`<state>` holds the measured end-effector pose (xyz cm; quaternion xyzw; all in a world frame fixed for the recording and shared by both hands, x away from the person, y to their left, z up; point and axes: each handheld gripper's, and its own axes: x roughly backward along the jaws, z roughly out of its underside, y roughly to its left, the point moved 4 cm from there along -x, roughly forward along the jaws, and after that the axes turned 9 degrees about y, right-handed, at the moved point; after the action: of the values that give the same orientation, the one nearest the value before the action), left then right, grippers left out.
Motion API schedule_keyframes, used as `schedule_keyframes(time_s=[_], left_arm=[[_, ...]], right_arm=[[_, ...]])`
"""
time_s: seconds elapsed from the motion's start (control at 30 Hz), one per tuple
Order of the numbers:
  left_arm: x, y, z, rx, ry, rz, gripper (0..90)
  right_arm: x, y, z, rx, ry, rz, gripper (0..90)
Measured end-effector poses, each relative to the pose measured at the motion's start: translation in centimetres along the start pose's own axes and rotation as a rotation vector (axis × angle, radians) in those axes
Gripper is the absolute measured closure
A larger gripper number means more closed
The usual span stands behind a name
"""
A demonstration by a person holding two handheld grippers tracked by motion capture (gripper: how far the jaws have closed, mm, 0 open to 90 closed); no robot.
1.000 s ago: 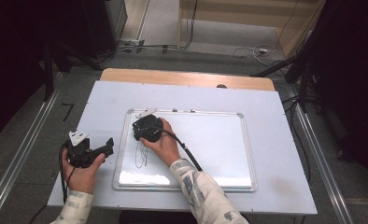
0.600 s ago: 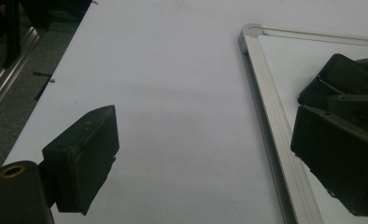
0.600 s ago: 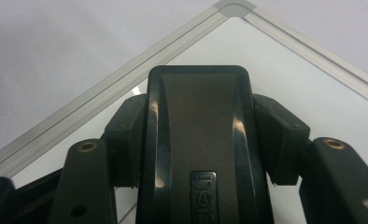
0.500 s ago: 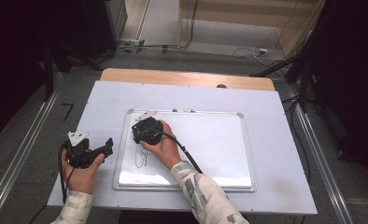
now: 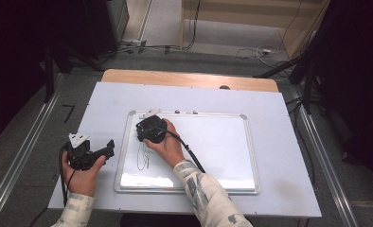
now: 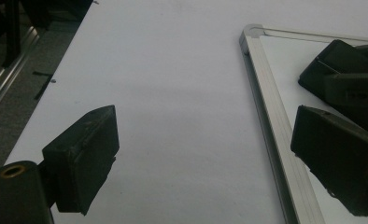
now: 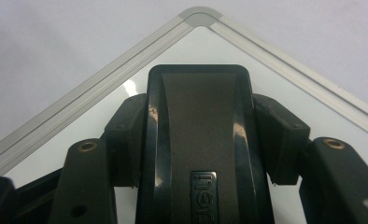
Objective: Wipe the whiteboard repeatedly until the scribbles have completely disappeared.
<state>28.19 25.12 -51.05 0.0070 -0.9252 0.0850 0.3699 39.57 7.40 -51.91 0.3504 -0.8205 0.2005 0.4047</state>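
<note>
A white whiteboard (image 5: 213, 146) in a silver frame lies flat on the pale table. It carries a dark marker scribble (image 5: 142, 160) near its left side. My right gripper (image 5: 149, 128) rests at the board's far left corner, shut on a black eraser (image 7: 196, 93). Both pads press the eraser's sides in the right gripper view (image 7: 201, 137), with the board's rounded corner (image 7: 198, 16) just ahead. My left gripper (image 5: 106, 147) hovers over bare table left of the board, open with nothing between its jaws (image 6: 205, 163). The board's frame (image 6: 271, 121) runs past its right jaw.
The table (image 5: 279, 113) has a wooden strip (image 5: 184, 78) along its far edge. Metal rails (image 5: 23, 156) flank it on both sides, and cables (image 5: 251, 52) lie on the floor beyond. A black cable (image 5: 189, 151) trails from the right gripper across the board.
</note>
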Motion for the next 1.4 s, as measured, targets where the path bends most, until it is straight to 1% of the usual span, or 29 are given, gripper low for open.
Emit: schedule_keyframes(time_s=[0.03, 0.13, 0.27, 0.43, 0.47, 0.5, 0.63, 0.8, 0.87, 0.9, 0.93, 0.97, 1.03, 1.17, 1.3, 1.33, 1.37, 1.4], left_arm=[[0.0, 0.0, 0.0, 0.001, -0.001, 0.001, 8.6], [0.0, -0.1, 0.0, -0.001, -0.003, 0.001, 8.5], [-0.1, -0.1, 0.0, -0.004, 0.0, -0.001, 8.5], [0.0, -0.1, 0.0, -0.001, -0.001, -0.003, 8.6], [0.0, -0.1, 0.0, -0.005, 0.001, -0.003, 8.5], [0.0, -0.1, 0.0, -0.006, 0.002, -0.004, 8.6], [-0.1, -0.2, 0.0, -0.004, 0.001, -0.004, 8.6], [-0.1, -0.2, 0.0, -0.005, 0.003, -0.005, 8.5], [-0.1, -0.2, 0.0, -0.004, 0.004, -0.005, 8.5], [-0.1, -0.2, 0.1, -0.004, 0.004, -0.005, 8.5], [-0.1, -0.2, 0.0, -0.004, 0.004, -0.006, 8.6], [-0.1, -0.2, 0.0, -0.005, 0.004, -0.006, 8.6], [-0.1, -0.2, 0.0, -0.006, 0.004, -0.005, 8.5], [-0.1, -0.3, 0.0, -0.006, 0.004, -0.006, 8.5], [-0.1, -0.3, 0.0, -0.006, 0.003, -0.006, 8.5], [-0.2, -0.3, 0.0, -0.005, 0.003, -0.006, 8.5], [-0.2, -0.3, 0.0, -0.005, 0.003, -0.007, 8.5], [-0.2, -0.3, 0.0, -0.005, 0.003, -0.006, 8.5]], right_arm=[[0.1, 0.2, 0.1, 0.007, 0.0, -0.003, 39.3], [0.4, 0.8, 0.6, 0.006, -0.001, -0.009, 39.4], [0.8, 1.4, 1.1, 0.029, -0.004, -0.015, 39.4], [1.2, 2.0, 1.7, 0.034, -0.009, -0.023, 39.4], [1.2, 2.2, 1.8, 0.029, -0.012, -0.026, 39.4], [1.3, 2.2, 2.0, 0.037, -0.011, -0.028, 39.4], [1.6, 2.7, 2.4, 0.038, -0.014, -0.035, 39.4], [1.9, 3.2, 2.9, 0.044, -0.016, -0.038, 39.4], [2.1, 3.5, 3.1, 0.04, -0.015, -0.038, 39.4], [2.1, 3.5, 3.2, 0.046, -0.017, -0.039, 39.4], [2.2, 3.7, 3.2, 0.041, -0.018, -0.041, 39.4], [2.2, 3.7, 3.3, 0.049, -0.019, -0.038, 39.4], [2.4, 4.0, 3.5, 0.042, -0.016, -0.041, 39.4], [2.6, 4.4, 3.8, 0.044, -0.016, -0.045, 39.5], [2.9, 4.8, 4.2, 0.054, -0.017, -0.051, 39.4], [2.9, 5.0, 4.3, 0.05, -0.014, -0.054, 39.4], [3.0, 5.0, 4.3, 0.06, -0.019, -0.052, 39.4], [3.0, 5.2, 4.4, 0.056, -0.02, -0.054, 39.4]])
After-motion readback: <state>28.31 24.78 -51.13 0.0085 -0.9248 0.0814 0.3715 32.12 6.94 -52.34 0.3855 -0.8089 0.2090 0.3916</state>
